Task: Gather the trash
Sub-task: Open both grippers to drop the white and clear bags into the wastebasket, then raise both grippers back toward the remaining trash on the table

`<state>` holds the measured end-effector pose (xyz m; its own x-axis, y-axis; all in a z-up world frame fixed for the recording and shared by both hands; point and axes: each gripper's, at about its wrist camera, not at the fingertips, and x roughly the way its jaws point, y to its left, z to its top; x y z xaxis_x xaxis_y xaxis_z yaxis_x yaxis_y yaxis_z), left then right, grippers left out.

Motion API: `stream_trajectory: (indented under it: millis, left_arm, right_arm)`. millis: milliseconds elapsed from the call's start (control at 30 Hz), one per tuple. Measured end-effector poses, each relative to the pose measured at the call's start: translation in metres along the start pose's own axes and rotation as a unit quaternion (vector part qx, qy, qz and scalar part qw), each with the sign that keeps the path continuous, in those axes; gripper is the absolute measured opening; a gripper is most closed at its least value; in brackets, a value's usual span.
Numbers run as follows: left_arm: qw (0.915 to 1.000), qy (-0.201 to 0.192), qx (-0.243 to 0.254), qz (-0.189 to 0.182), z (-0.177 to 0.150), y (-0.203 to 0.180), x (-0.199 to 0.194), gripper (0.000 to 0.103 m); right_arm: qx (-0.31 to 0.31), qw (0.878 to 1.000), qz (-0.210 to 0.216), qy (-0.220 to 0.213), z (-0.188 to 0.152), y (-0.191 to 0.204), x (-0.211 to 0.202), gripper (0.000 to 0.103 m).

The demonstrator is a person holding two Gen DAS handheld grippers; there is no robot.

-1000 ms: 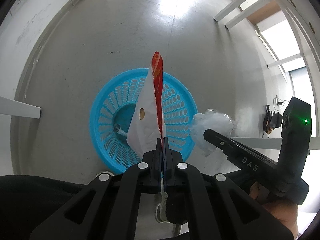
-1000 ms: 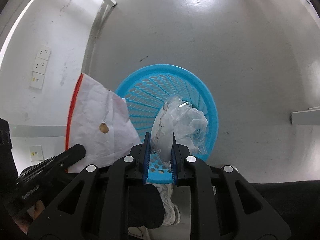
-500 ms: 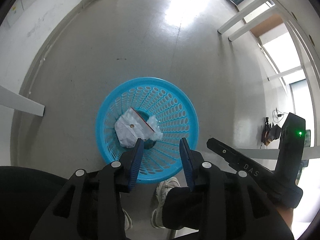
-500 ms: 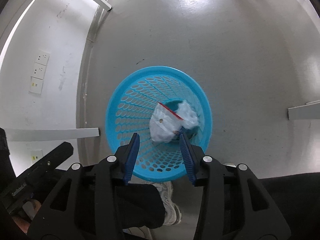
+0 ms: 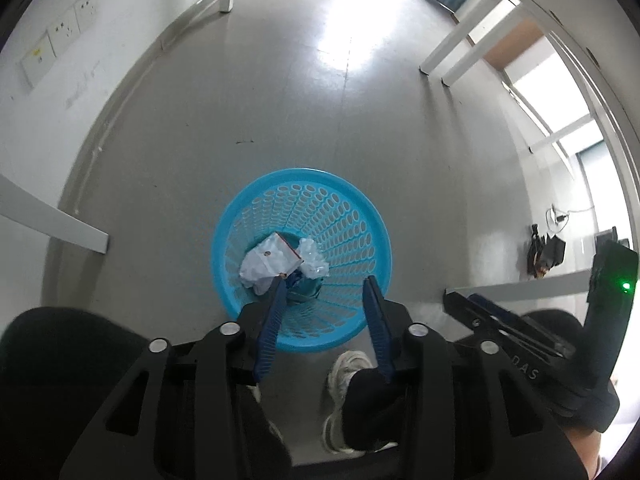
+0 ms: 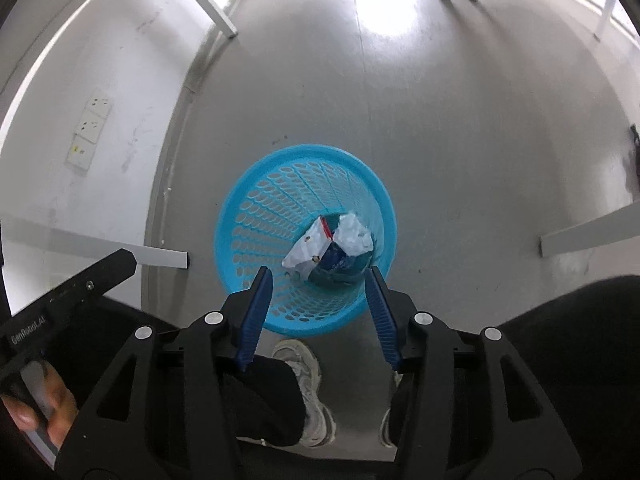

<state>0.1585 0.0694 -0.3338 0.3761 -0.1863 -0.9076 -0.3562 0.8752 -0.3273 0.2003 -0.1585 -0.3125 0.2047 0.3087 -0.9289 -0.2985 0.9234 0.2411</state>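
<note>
both bags now lie crumpled in the blue basket (image 5: 376,240); both grippers' jaws spread.

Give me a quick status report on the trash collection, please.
Left gripper open, empty. Right gripper open, empty. White bag and clear plastic wad lie in blue basket. Nothing in the way.

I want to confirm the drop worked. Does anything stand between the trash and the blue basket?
Nothing visible does. The white bag with the red strip and the crumpled clear plastic lie at the bottom of the round blue perforated basket. Both grippers are open, above it.
</note>
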Motion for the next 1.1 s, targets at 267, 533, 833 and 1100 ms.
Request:
stream_trajectory:
  millis: [267, 533, 833, 1100]
  left_arm:
    - [0.9996, -0.016, 0.025, -0.005, -0.022, 0.005, -0.047, 0.060]
    - [0.9934, -0.081, 0.079, -0.016, -0.050, -0.013, -0.108, 0.080]
    - [0.9787, -0.188, 0.075, -0.034, -0.083, 0.002, -0.189, 0.097]
    - [0.9697, -0.227, 0.083, -0.038, -0.095, -0.008, -0.223, 0.097]
  right_arm:
    - [-0.032, 0.998, 0.009, -0.049, -0.023, 0.004, -0.054, 0.060]
    - [-0.050, 0.995, 0.023, -0.083, -0.051, 0.003, -0.113, 0.068]
    - [-0.106, 0.981, 0.051, -0.157, -0.087, 0.017, -0.200, 0.077]
    - [-0.144, 0.958, 0.046, -0.245, -0.092, 0.041, -0.282, 0.089]
